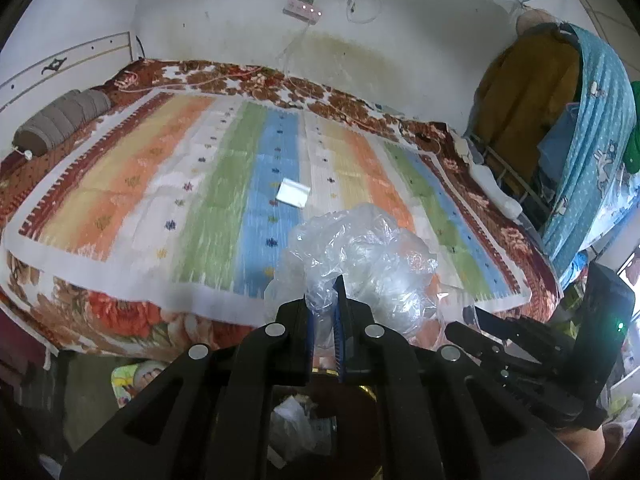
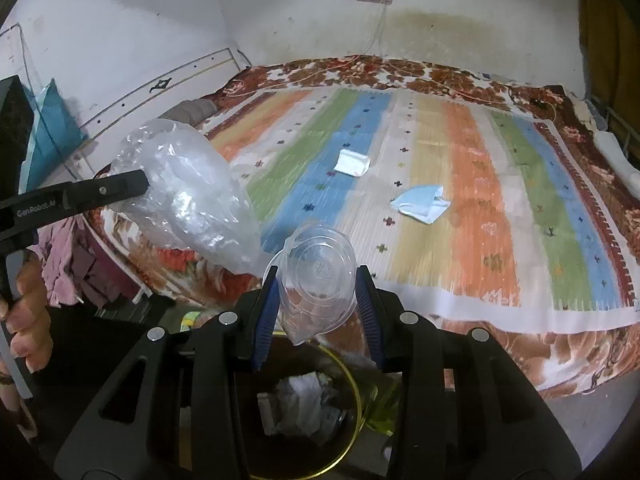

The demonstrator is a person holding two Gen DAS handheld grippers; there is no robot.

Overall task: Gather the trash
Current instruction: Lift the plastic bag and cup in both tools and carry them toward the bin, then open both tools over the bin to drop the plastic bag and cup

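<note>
Holding clear cup (image 2: 320,280) over bin (image 2: 352,396), crumpled paper (image 2: 300,404) inside

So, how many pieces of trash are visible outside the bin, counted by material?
Plastic: 2, crumpled clear plastic bag in left gripper, clear plastic cup in right gripper.
Paper-like: 2, white folded piece, pale blue crumpled piece.
Total: 4.

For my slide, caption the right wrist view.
Right tool grips a clear plastic cup above a gold-rimmed bin; a blue face mask lies on the striped bedspread.
</note>
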